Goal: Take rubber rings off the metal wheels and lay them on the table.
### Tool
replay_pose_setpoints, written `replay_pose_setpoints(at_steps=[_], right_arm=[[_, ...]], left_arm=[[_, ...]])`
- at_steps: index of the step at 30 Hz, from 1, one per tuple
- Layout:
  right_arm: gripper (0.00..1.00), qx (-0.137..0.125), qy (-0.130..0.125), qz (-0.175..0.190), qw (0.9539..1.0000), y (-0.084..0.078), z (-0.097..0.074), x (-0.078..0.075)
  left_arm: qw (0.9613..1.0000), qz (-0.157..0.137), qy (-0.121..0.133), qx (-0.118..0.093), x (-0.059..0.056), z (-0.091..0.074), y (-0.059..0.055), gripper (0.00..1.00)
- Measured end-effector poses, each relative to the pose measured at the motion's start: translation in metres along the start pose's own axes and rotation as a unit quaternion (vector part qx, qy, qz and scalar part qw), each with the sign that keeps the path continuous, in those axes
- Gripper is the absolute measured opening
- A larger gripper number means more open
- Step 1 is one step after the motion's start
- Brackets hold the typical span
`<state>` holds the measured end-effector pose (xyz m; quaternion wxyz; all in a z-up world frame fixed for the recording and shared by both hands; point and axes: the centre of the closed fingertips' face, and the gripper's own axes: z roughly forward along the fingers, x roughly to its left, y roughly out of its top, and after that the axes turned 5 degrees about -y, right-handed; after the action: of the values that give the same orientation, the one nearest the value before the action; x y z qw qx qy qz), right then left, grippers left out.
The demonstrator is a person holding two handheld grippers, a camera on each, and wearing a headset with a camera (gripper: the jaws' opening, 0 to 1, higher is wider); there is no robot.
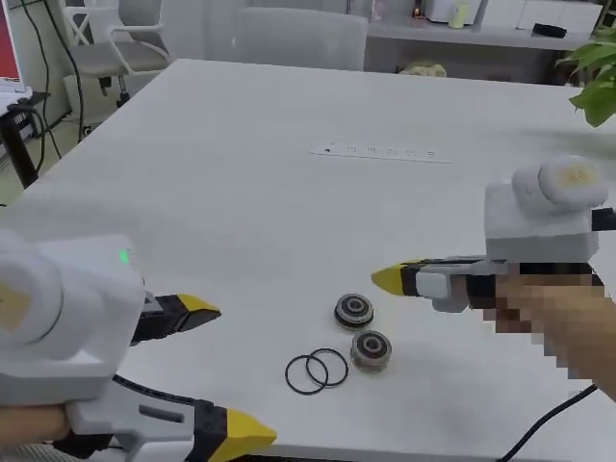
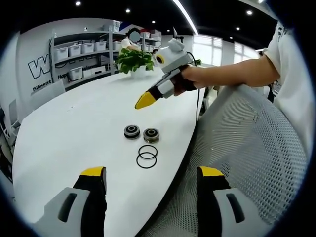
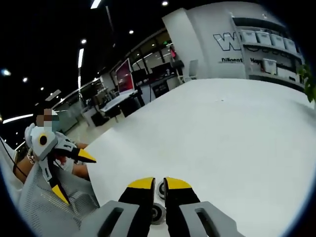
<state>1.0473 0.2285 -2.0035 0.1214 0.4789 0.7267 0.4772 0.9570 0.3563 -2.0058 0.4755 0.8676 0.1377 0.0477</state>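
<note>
Two metal wheels (image 1: 354,310) (image 1: 371,349) lie flat near the white table's (image 1: 289,192) front edge, side by side. Two thin black rubber rings (image 1: 318,371) lie overlapping on the table just left of the nearer wheel. My left gripper (image 1: 223,371) hangs at the front left, jaws wide open and empty; its own view shows the wheels (image 2: 132,131) (image 2: 151,135) and rings (image 2: 146,156) ahead. My right gripper (image 1: 385,279) hovers just right of and above the far wheel, jaws shut with nothing between them. In its view the fingertips (image 3: 141,183) cover part of the wheels (image 3: 157,213).
A flat white strip (image 1: 380,151) lies further back on the table. Office chairs (image 1: 125,48) stand beyond the far edge, and a green plant (image 1: 597,77) sits at the far right. A grey mesh chair (image 2: 247,148) is beside the table's near edge.
</note>
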Motion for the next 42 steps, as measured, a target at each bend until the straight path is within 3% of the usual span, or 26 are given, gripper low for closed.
replay_pose_setpoints(at_steps=[2, 7, 11, 14, 16, 18, 25, 27, 32, 36, 39, 42], right_arm=[[0.05, -0.002, -0.007, 0.005, 1.0, 0.001, -0.001, -0.004], [0.07, -0.008, -0.015, 0.011, 0.9998, 0.003, -0.004, -0.007], [0.08, -0.011, -0.021, 0.005, 0.9997, 0.004, -0.006, -0.01], [0.09, -0.018, -0.026, 0.006, 0.9995, 0.007, -0.011, -0.014], [0.09, -0.024, -0.03, 0.01, 0.9992, 0.009, -0.013, -0.017], [0.09, -0.028, -0.035, 0.01, 0.9989, 0.01, -0.014, -0.02], [0.1, -0.045, -0.042, 0.028, 0.9977, 0.017, -0.019, -0.03], [0.1, -0.049, -0.045, 0.027, 0.9974, 0.019, -0.018, -0.033], [0.11, -0.043, -0.045, 0.024, 0.9978, 0.022, -0.016, -0.038], [0.17, -0.076, -0.034, 0.028, 0.9961, 0.04, -0.027, -0.039], [0.18, -0.096, -0.035, 0.023, 0.9945, 0.051, -0.035, -0.046], [0.19, -0.103, -0.026, 0.037, 0.9936, 0.061, -0.036, -0.052]], left_arm=[[0.9999, -0.008, 0.002, -0.012, 0.002, -0.001, 0.003, 0.72], [0.9999, -0.001, -0.003, -0.013, 0.0, 0.0, 0.005, 0.72], [0.9985, 0.031, -0.002, -0.045, 0.001, -0.002, 0.023, 0.69], [0.998, 0.039, -0.002, -0.05, 0.003, -0.004, 0.029, 0.66], [0.9968, 0.061, 0.004, -0.051, 0.007, -0.004, 0.036, 0.66], [0.9957, 0.078, 0.004, -0.05, 0.009, -0.004, 0.044, 0.64], [0.9888, 0.128, 0.0, -0.078, 0.02, -0.007, 0.094, 0.63], [0.9869, 0.139, 0.0, -0.082, 0.024, -0.006, 0.104, 0.63], [0.983, 0.155, 0.01, -0.098, 0.046, 0.004, 0.133, 0.63], [0.9806, 0.172, -0.002, -0.094, 0.054, 0.018, 0.145, 0.63], [0.9796, 0.179, -0.007, -0.092, 0.067, 0.031, 0.155, 0.63], [0.9767, 0.185, -0.009, -0.108, 0.077, 0.039, 0.166, 0.62]])
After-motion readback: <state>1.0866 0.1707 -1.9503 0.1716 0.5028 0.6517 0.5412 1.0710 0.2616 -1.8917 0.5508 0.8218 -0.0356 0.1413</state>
